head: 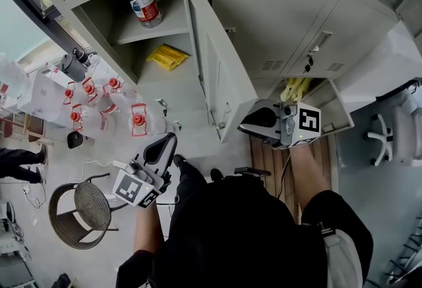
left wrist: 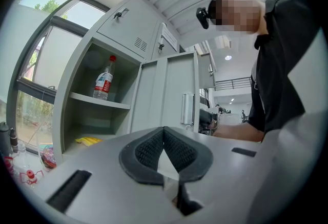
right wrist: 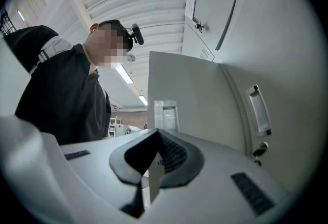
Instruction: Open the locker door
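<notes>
**Head view.** The locker door (head: pixel 221 69) is swung out toward the person, about square to the cabinet front. The task looks largely done. The open compartment to its left shows a water bottle (head: pixel 143 3) on the upper shelf and a yellow packet (head: pixel 167 56) on the lower one. The right tongs (head: pixel 244 125) sit just right of the door's near lower corner. That is probably because the free edge gives the most leverage for swinging the panel. The left tongs (head: pixel 170 140) hang near and left, well apart from the door. I judge them idle and kept out of its arc.

**Left gripper view.** These tongs are pressed together with nothing between them. They point level at the open shelves and the door. The person's forearm (left wrist: pixel 233 131) reaches in past the door's far side.

**Right gripper view.** These tongs are also pressed together, and I can make out nothing clamped in them. The door rises just beyond the tips, with its handle recess (right wrist: pixel 166 114) directly above them. Being closed and off the panel, they seem better placed to nudge the door than to pull it. To the right, a neighbouring locker (right wrist: pixel 287 64) remains closed.
</notes>
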Tool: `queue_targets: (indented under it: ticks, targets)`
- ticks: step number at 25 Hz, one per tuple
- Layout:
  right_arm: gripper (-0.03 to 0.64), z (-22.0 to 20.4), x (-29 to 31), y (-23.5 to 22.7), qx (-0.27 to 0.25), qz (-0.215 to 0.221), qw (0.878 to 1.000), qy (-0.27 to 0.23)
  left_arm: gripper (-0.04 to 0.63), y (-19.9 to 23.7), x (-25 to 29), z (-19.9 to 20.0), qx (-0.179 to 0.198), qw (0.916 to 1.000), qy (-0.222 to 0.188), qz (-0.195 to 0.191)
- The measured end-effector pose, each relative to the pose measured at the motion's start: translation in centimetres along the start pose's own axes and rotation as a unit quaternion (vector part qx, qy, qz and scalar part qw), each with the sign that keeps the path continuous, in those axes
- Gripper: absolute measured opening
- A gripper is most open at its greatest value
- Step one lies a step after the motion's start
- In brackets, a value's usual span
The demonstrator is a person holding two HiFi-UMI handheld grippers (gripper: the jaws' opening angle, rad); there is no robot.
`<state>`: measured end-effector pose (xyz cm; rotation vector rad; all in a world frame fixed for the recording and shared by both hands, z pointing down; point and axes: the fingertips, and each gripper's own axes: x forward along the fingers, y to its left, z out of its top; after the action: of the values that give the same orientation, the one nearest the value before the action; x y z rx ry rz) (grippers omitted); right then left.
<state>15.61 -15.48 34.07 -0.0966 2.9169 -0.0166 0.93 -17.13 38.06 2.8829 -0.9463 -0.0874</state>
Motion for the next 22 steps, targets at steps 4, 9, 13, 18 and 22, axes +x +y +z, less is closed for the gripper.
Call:
queue_targets:
  ticks: [4, 9, 13, 18, 22]
  targets:
    - [0.012, 0.7, -0.3, 0.8, -0.012, -0.024, 1.0, -0.005, 0.011, -0.5, 0.1, -0.2, -0.001, 1.0, 0.003, -0.007]
    - [0.012, 1.1, -0.3, 1.8, -0.031, -0.07, 0.997, 0.008, 0.011, -1.4, 0.4, -0.3, -0.008, 0.9998, 0.001, -0.018]
    - [0.012, 1.0, -0.3, 2.7, -0.032, -0.102, 0.994, 0.013, 0.011, -2.4, 0.5, -0.3, -0.004, 0.9994, 0.001, -0.035]
    - [0.012, 1.2, -0.5, 4.7, -0.034, -0.133, 0.991, 0.009, 0.011, -3.7, 0.7, -1.1, -0.014, 0.9978, 0.014, -0.063]
    - [0.012, 0.5, -0.2, 6.8, -0.032, -0.156, 0.987, 0.004, 0.011, -4.4, -0.2, -1.8, -0.024, 0.9959, 0.024, -0.084]
